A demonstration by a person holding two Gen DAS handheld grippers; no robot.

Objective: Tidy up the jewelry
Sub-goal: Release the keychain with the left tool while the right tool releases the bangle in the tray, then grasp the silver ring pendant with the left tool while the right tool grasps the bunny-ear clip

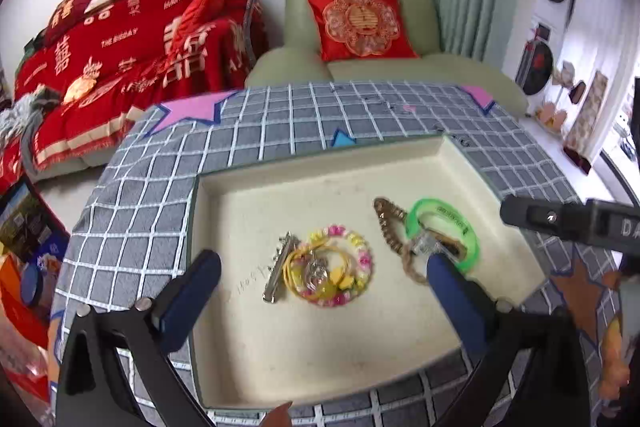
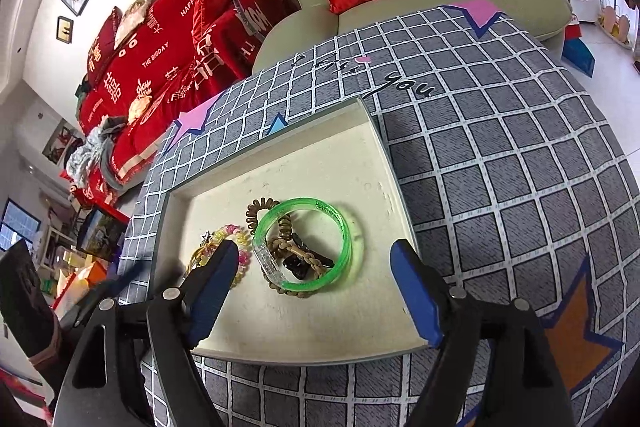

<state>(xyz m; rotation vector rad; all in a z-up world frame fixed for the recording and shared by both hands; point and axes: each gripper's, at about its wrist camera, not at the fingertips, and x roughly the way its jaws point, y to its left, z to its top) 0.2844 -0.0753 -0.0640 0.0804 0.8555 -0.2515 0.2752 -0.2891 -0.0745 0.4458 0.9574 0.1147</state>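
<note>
- The left tongs (image 1: 320, 273) stand wide apart above the tray, nothing between their blue pads; the left pad (image 1: 192, 283) hangs over the tray's near-left rim, and the right pad (image 1: 456, 291) sits in front of the green bangle without clearly pressing on it.
- The right tongs (image 2: 316, 287) are also apart and empty, pointing down at the same tray with the green bangle lying in the gap ahead of them, not gripped.
- Under the left tongs lies a small heap: a pink-and-yellow bead bracelet (image 1: 356, 259), a yellow loop (image 1: 298, 277) inside it with a small silvery charm, and a silver hair clip (image 1: 278, 273) touching its left side.
- Just to the right, the green bangle (image 2: 308, 247) rests on a brown braided cord (image 2: 298, 253) and a brown coil hair tie (image 2: 260, 211), with a dark piece I cannot identify in the middle.
- All of this sits in the shallow cream tray (image 2: 328, 163), on the desk with its grey checked cloth (image 2: 500, 155).
- Judging from this, the gathering is largely done: every piece of jewelry I can see is inside the tray, and the cloth around it shows none.
- What may remain is tidying: the pieces overlap in two clumps and could be separated, though the task does not say that this is wanted.
</note>
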